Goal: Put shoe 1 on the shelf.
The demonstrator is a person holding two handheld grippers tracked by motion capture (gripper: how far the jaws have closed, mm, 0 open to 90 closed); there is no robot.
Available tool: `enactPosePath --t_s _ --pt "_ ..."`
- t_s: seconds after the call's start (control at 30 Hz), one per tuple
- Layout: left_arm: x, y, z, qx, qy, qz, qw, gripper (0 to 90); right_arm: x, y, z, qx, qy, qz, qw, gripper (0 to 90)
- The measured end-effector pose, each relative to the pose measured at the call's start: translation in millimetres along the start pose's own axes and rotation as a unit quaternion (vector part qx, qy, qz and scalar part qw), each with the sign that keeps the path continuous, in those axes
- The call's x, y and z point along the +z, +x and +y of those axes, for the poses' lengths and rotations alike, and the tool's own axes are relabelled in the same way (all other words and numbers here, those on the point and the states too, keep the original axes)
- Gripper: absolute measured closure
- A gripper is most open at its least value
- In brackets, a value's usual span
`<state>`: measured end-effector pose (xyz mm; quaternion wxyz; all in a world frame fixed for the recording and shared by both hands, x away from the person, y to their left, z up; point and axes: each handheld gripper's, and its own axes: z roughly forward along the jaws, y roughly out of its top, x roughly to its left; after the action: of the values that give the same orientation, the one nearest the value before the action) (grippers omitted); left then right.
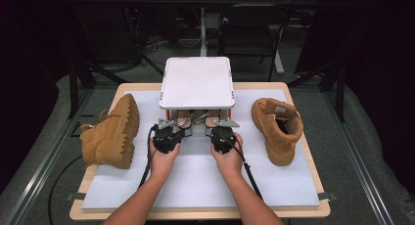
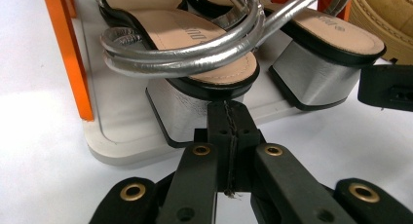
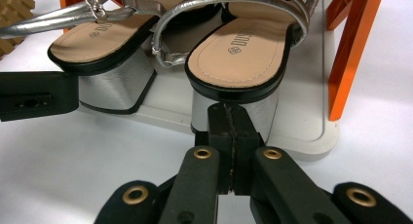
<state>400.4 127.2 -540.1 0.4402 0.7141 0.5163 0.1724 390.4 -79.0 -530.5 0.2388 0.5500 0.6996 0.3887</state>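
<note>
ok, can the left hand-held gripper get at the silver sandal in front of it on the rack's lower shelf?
Probably yes: the left hand-held gripper, jaws shut, sits right at the sandal's block heel with nothing between; it would need to open first.

— Any writing you can read from where you stand?

— My right hand-held gripper's camera looks onto a sandal insole [image 3: 238, 51] with a small round emblem and a brand word stamped beside it; I make out roughly "DUSTO", no more.

— And the other sandal?

— Its insole [image 3: 97, 31] carries the same stamp, too small to read. The left camera catches blurred letters on an insole [image 2: 195, 36].
</note>
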Motion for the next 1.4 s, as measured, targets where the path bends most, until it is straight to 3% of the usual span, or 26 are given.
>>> enactPosePath --t_s 0.63,0.9,1.4 --pt "3.1 4.7 0.2 -0.008 0.001 0.003 1.0 90.0 7.3 0.2 -1.2 0.002 0.008 -0.003 1.0 90.0" --pt "4.0 5.3 0.0 -0.009 0.002 0.0 1.0 90.0 10.9 -1.6 0.4 0.015 0.005 -0.002 0.9999 90.0" --pt "6.0 6.1 0.6 -0.011 0.001 -0.003 0.9999 90.0 12.5 -2.1 0.7 0.012 0.004 -0.003 0.9999 90.0"
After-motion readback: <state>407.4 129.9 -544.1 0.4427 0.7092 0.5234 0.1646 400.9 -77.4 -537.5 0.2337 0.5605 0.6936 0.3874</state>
